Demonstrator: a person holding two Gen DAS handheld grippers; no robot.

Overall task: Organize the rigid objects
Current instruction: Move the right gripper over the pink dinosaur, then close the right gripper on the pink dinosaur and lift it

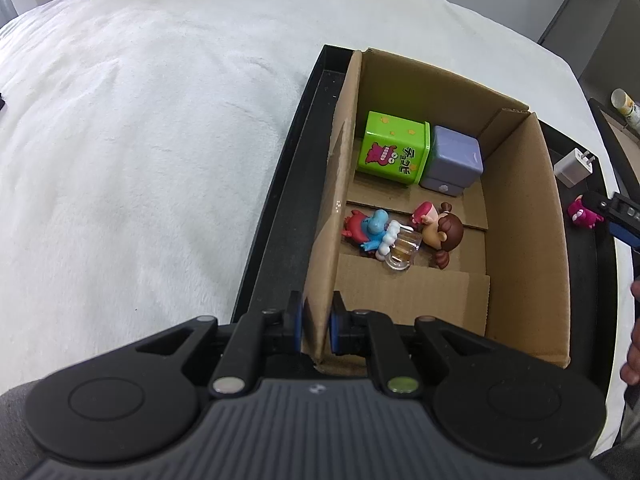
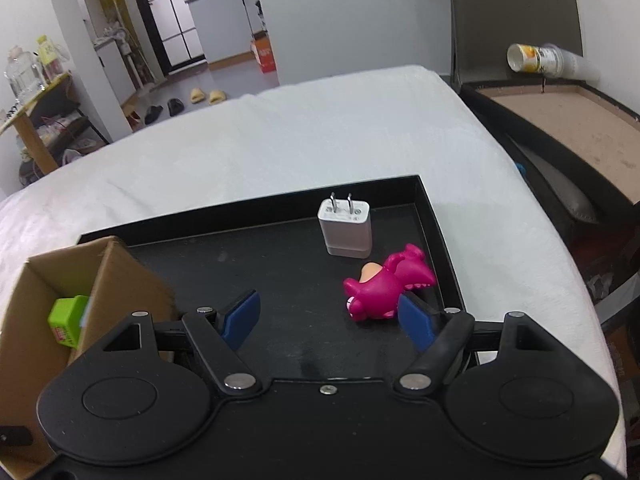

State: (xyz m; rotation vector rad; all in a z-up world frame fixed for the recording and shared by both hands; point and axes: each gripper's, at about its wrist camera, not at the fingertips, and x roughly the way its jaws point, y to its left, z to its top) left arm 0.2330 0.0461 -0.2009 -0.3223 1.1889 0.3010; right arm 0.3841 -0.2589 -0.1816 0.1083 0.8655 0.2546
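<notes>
A cardboard box (image 1: 520, 208) stands in a black tray (image 1: 280, 216). Inside it lie a green cube (image 1: 394, 148), a lilac cube (image 1: 454, 164), a blue and red figure (image 1: 368, 230), a brown-haired doll (image 1: 440, 230) and a clear piece (image 1: 404, 252). My left gripper (image 1: 318, 324) is shut on the box's near left wall. My right gripper (image 2: 328, 320) is open above the tray floor (image 2: 280, 280), its right pad close to a pink toy (image 2: 384, 286). A white charger (image 2: 346, 228) stands behind the toy. Both also show in the left wrist view: toy (image 1: 582, 212), charger (image 1: 574, 166).
The tray sits on a white fluffy cover (image 1: 140, 140). A dark chest with a brown top (image 2: 568, 120) stands to the right, a paper cup (image 2: 536, 58) on its far edge. A shelf with bottles (image 2: 32, 88) is far left.
</notes>
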